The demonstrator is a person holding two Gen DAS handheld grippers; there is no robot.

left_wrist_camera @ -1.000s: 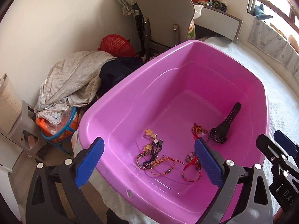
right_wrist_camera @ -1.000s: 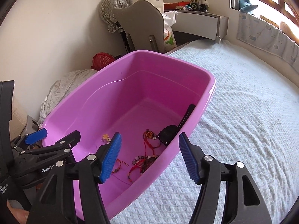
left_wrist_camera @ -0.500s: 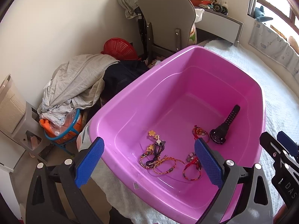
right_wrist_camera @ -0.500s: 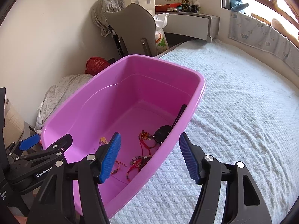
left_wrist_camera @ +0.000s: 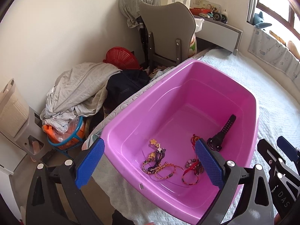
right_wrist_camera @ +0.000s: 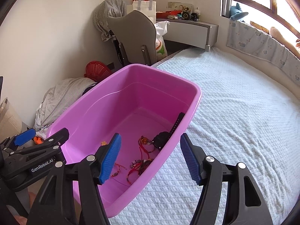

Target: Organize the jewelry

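Observation:
A pink plastic tub [left_wrist_camera: 131, 116] [right_wrist_camera: 90, 112] sits on the bed's near left corner. On its floor lie a black wristwatch [left_wrist_camera: 223, 133] [right_wrist_camera: 165, 135], several braided bracelets [left_wrist_camera: 161, 166] [right_wrist_camera: 136, 166], a red cord bracelet [left_wrist_camera: 189, 176] and a gold flower-charm chain [left_wrist_camera: 154, 144]. My left gripper [left_wrist_camera: 150, 164] hangs open above the tub's near end, nothing between its blue pads. My right gripper [right_wrist_camera: 150, 156] is open too, straddling the tub's right rim from above without touching it. Each gripper shows at the edge of the other's view.
A white quilted bedspread [right_wrist_camera: 234, 112] stretches to the right. Left of the bed are a pile of clothes [left_wrist_camera: 80, 91], a red basket [left_wrist_camera: 121, 58], an orange and blue basket [left_wrist_camera: 65, 135] and a grey chair [left_wrist_camera: 166, 31]. A grey shelf [right_wrist_camera: 189, 30] stands at the back.
Both grippers have risen and drawn back from the tub, which now looks smaller and further off. The jewelry lies where it was. Both stay open.

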